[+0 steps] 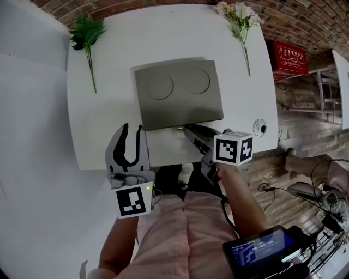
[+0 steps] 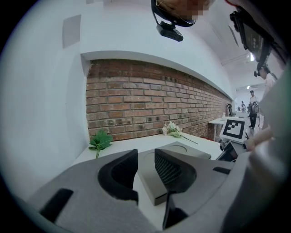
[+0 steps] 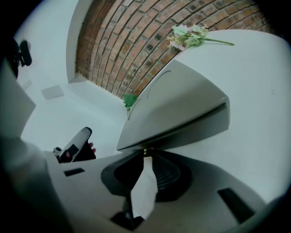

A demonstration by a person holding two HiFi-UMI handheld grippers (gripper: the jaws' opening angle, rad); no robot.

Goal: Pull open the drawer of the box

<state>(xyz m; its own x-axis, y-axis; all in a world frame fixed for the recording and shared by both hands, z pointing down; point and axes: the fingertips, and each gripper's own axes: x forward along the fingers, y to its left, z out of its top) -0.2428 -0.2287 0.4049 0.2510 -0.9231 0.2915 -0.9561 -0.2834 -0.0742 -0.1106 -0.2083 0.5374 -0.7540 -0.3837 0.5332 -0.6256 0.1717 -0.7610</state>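
Box [image 1: 180,92] [image 2: 188,151] [image 3: 177,104]: grey, flat, two round recesses in the top. It is set about mid-tabletop [image 1: 109,120], front face toward the person. A dark seam is seen under the top slab along the front. Drawer front appears in line w/ the box front; no pull-out is made out.

Drawer knob [image 3: 145,150]: small, brass-coloured, approx. centre of the front face.

Right claw [image 1: 187,129] [image 3: 145,157]: tips are brought together on the drawer knob, which is pinched between them. The gap behind the tips narrows to a wedge, and the white tabletop is seen through it. The claw is angled down and in from the near R corner. Its marker cube [image 1: 233,148] is held just off the tabletop's near edge.

Left claw [image 1: 132,131] [image 2: 144,157]: spread, nothing between the pads. It is held over the near edge of the tabletop, L of the box and not touching it. The box's near corner is seen beyond, through the gap.

Surroundings: green leaf sprig [image 1: 86,32] [image 2: 100,140] is laid at the far L of the tabletop and flower sprig [image 1: 240,16] [image 2: 173,130] [image 3: 188,36] at the far R, both apart from the box. Brick wall [image 2: 150,100] is noted behind the tabletop.
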